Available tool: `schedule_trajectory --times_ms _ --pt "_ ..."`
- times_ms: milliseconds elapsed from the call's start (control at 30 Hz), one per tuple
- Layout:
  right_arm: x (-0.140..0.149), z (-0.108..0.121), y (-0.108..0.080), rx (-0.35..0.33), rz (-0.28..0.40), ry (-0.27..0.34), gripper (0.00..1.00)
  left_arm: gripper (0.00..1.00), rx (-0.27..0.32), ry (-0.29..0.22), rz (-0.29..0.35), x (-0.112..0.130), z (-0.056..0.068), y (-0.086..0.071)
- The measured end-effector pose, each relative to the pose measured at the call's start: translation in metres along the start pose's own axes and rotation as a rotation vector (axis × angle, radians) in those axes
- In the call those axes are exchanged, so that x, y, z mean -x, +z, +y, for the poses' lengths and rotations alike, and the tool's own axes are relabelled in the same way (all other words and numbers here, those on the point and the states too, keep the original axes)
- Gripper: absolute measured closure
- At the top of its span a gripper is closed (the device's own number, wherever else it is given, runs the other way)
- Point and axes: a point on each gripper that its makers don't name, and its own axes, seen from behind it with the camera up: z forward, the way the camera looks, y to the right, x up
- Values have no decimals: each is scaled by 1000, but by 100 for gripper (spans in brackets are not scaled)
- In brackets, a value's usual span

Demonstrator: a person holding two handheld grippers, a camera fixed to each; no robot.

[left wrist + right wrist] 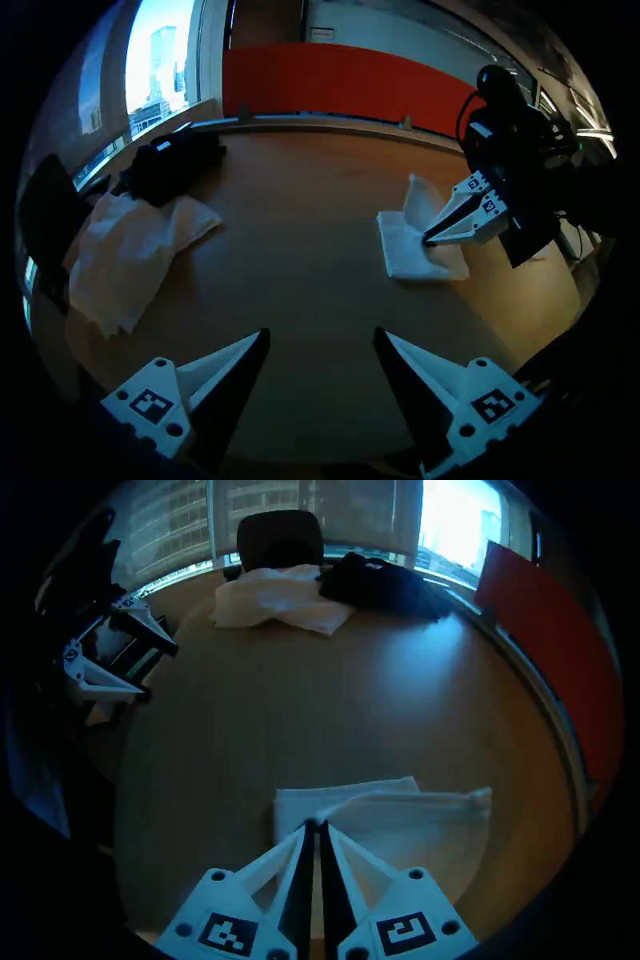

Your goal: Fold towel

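A small white towel [400, 824] lies partly folded on the wooden table [320, 704]. My right gripper [314, 828] is shut on its near edge, with a thin layer of cloth pinched between the fingers. In the left gripper view that towel [408, 256] sits at the right, one flap raised, and the right gripper [428, 238] grips it from the right side. My left gripper [320, 340] hovers open over bare table, well short of the towel, holding nothing. From the right gripper view the left gripper [160, 672] hangs open at the far left edge of the table.
A heap of white towels [128, 248] lies at the table's left end beside a black bag [172, 160]. Across the table, the same heap [276, 596] and bag [380, 584] sit before a dark chair [280, 536]. A red panel [344, 80] runs behind the table.
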Motion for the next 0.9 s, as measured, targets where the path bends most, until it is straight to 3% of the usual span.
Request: schedule_trajectory --times_ms 200,400,533,633,767,900 --pt "6 -4 16 -22 -26 17 95 4 0 -6 -2 2 1 -1" --pt "6 -2 17 -18 -24 36 95 4 2 -6 -7 2 1 0" --pt "5 1 15 -3 -20 38 89 4 2 -6 -10 3 0 0" --pt "5 3 13 8 -14 43 73 4 2 -6 -11 2 0 0" --pt "6 6 9 27 -5 57 42 4 2 -4 -11 2 0 0" --pt "6 5 5 32 6 74 29 4 2 -3 -10 1 0 -1"
